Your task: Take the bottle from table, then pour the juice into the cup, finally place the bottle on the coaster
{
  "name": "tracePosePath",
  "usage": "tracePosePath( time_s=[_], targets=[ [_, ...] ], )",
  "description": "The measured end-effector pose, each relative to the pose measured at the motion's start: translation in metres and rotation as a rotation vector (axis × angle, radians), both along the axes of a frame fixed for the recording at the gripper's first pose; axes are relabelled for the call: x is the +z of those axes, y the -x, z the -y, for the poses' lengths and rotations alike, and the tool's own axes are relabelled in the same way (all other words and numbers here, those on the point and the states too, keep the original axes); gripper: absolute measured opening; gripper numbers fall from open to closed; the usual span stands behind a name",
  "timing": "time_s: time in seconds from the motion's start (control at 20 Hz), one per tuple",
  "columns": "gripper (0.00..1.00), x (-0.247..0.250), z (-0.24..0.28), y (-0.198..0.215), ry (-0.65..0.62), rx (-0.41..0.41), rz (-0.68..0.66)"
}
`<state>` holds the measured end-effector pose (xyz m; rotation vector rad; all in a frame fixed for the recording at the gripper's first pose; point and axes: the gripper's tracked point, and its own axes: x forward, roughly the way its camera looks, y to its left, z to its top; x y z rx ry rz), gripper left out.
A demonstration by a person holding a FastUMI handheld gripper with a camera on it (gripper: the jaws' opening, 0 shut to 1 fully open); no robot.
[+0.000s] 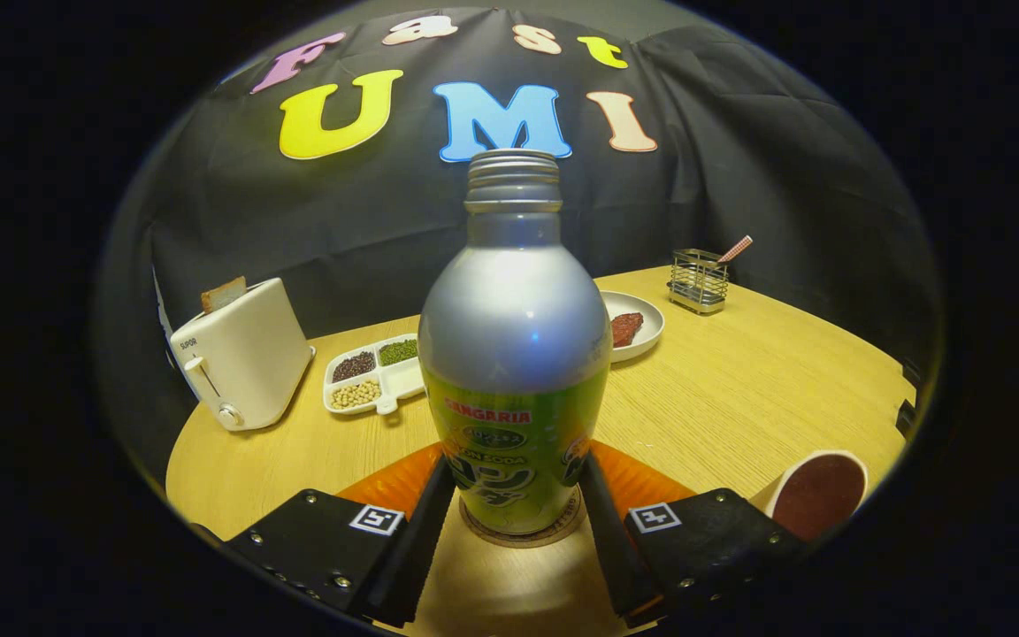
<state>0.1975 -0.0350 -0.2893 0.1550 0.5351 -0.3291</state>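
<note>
**Gripper view: bottle standing on the coaster, release at hand**

Gripper view looks along the two fingers of the hand-held gripper (pixel 517 495), which flank the lower body of the bottle (pixel 515 354). The fingers lie right against the bottle's sides and appear to be clamped on it, though how hard they press cannot be told. The bottle stands upright, uncapped, its base over a round coaster (pixel 523 533) on the worktop (pixel 739 389); the base seems to rest on the coaster, though whether it bears full weight is unclear. An orange mat (pixel 394 482) lies just beyond the fingers on both sides.

The cup (pixel 819 491) sits to the right, beside the right finger, with dark liquid in it, so the pour looks done and the placing is the step in hand.

To do it well, judge that the base sits flat and centred inside the coaster's rim before letting go. Open the fingers evenly, so neither side nudges the tall bottle, then draw straight back along the finger line, away from the cup.

Farther off stand a toaster (pixel 244 363) with bread, a divided tray (pixel 379 376) of beans, a plate (pixel 638 329) and a wire holder (pixel 698 281), all well apart from the work.
</note>
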Motion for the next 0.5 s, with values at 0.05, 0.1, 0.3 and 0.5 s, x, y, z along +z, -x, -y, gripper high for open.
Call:
tracePosePath(
  time_s=[0.05, 0.1, 0.3, 0.5],
  targets=[
    [0.78, -0.003, 0.002, 0.0, 0.009, 0.001, -0.006],
    [0.78, -0.005, 0.002, -0.001, 0.016, 0.007, -0.007],
    [0.78, -0.011, -0.002, -0.005, 0.041, 0.054, -0.016],
    [0.8, -0.013, -0.002, -0.005, 0.049, 0.063, -0.024]
  ],
)
